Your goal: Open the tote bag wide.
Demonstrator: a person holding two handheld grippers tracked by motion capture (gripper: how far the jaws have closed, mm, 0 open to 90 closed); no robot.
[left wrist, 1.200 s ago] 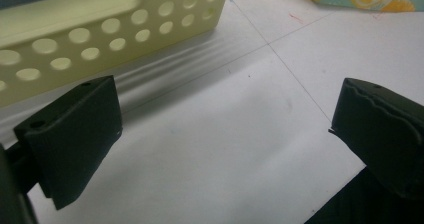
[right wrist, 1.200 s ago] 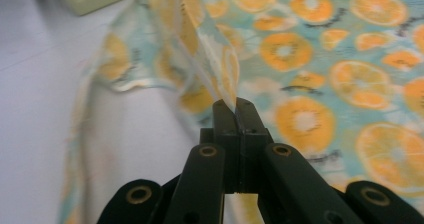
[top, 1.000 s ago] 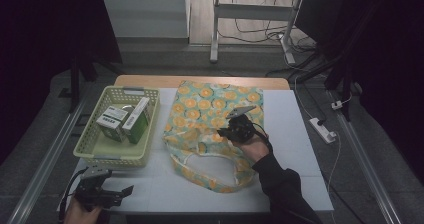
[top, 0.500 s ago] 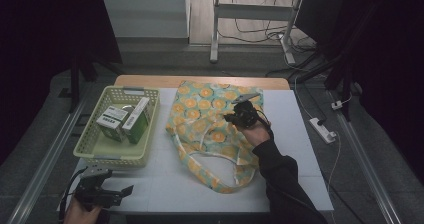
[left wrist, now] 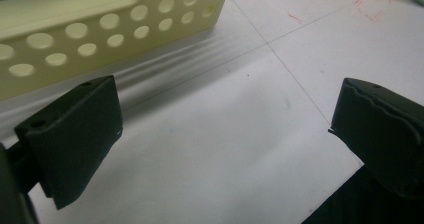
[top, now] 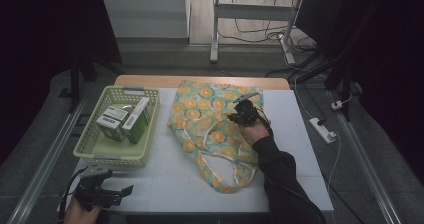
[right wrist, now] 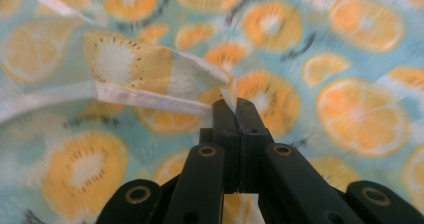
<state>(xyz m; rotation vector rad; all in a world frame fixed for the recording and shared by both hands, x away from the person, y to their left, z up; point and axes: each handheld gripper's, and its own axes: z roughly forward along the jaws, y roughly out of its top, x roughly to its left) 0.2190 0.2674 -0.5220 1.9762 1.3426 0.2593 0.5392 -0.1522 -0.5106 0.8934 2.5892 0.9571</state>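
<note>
Right gripper [right wrist: 235, 104] jaws pinched tight on hem of fruit-print bag [top: 212, 124] lying mid-table; lift the edge slowly, keeping the grip firm, while idle left gripper [left wrist: 225, 134], jaws wide and empty, waits beside basket [top: 100, 156].

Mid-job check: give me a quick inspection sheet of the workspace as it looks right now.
Surface: white table, wooden strip along its far edge.
Job's things: orange-print fabric bag lying flat mid-table; a fold of its edge is pinched in the right gripper.
Clutter: pale yellow basket at the left, holding green-and-white boxes.
Grippers: right gripper jaws shut on the bag fabric; left gripper jaws open, nothing between them, near the basket's front wall.
Cables: cords on the floor beyond the table; power strip to the right.
Surroundings: dark room, a desk frame behind the table.
</note>
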